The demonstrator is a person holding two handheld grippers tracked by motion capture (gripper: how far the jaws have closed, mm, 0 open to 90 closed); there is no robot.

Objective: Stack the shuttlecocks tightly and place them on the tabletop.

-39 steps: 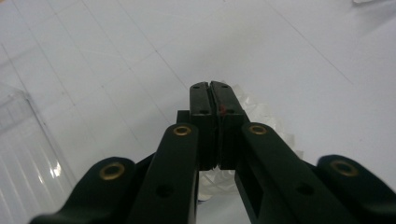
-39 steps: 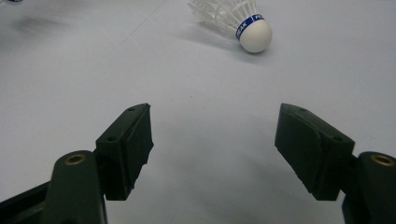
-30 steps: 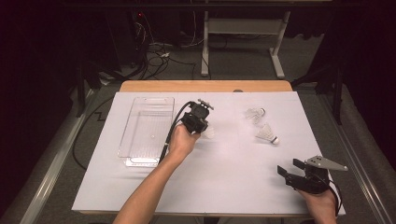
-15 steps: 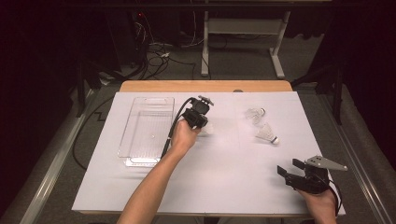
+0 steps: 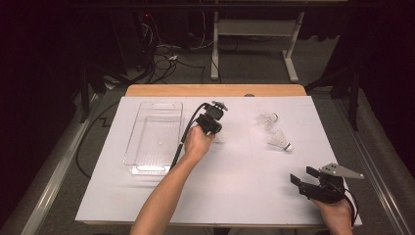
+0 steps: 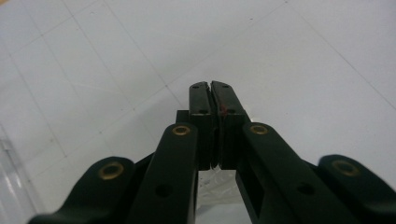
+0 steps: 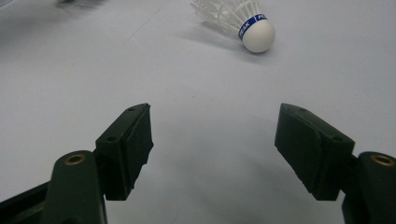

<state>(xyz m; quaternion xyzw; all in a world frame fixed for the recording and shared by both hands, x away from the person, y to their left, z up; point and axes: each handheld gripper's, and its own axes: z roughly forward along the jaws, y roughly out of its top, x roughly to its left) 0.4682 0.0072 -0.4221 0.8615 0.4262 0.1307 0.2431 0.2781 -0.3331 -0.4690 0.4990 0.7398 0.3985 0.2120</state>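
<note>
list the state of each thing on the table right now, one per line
left gripper: jaws shut; something white shows under them, whether it is gripped I cannot tell
right gripper: jaws wide open, nothing between them, low over the sheet
clear tray: lying flat, looks empty
near shuttlecock: lying on its side, untouched
far shuttlecock: lying on the sheet, untouched
white sheet: spread flat over the table

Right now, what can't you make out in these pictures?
- Left gripper view: the shut left gripper covers a white scrap beneath its jaws. What it is, and whether it is gripped, stays hidden.
- Right gripper view: the near shuttlecock has its feathers cut off by the top edge, and its band lettering is blurred.
- High view: a speck inside the clear tray is too small to identify.
</note>
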